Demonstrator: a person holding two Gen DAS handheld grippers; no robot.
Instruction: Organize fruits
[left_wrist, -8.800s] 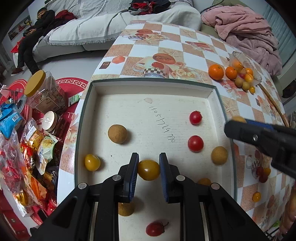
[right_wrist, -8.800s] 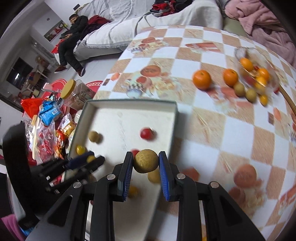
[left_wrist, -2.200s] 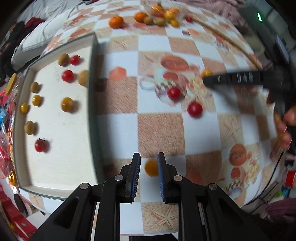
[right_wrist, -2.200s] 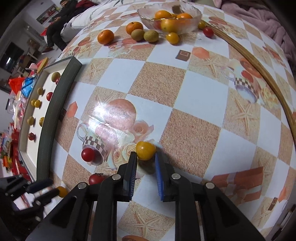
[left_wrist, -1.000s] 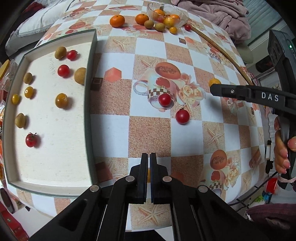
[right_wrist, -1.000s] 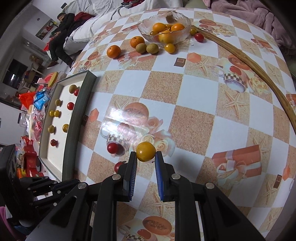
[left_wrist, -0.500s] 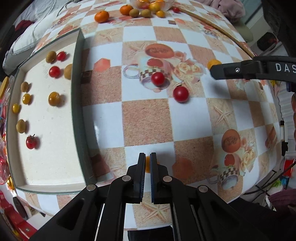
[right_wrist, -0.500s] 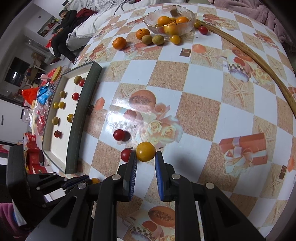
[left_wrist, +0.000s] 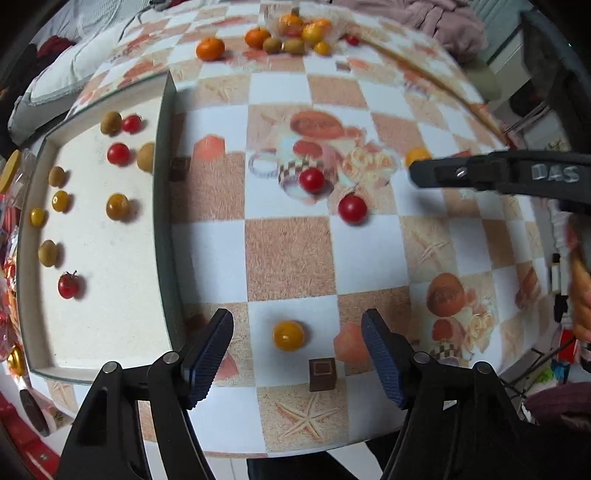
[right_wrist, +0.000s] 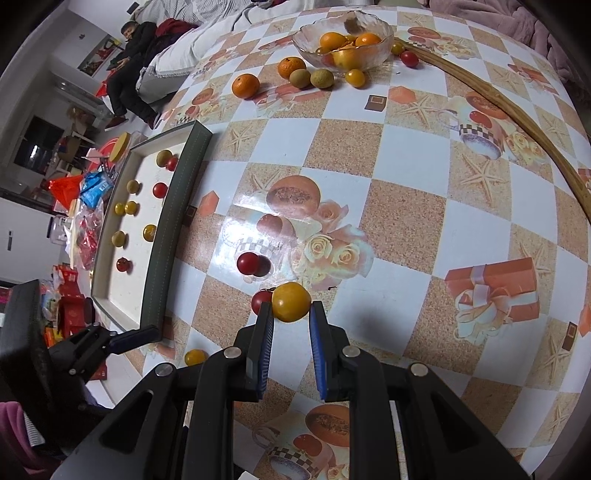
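our left gripper (left_wrist: 297, 354) is opening around a small yellow tomato (left_wrist: 288, 335) at twelve o'clock on the table (left_wrist: 288, 254); our right gripper (right_wrist: 291, 325) clamps another yellow tomato (right_wrist: 291, 301). they look light, slick and soft; we'd pinch across the middle gently.

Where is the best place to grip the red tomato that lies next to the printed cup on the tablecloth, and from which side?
Probably from above, across the widest middle of the red tomato: it is round and smooth, sits free on the tablecloth, with clear room on both sides.
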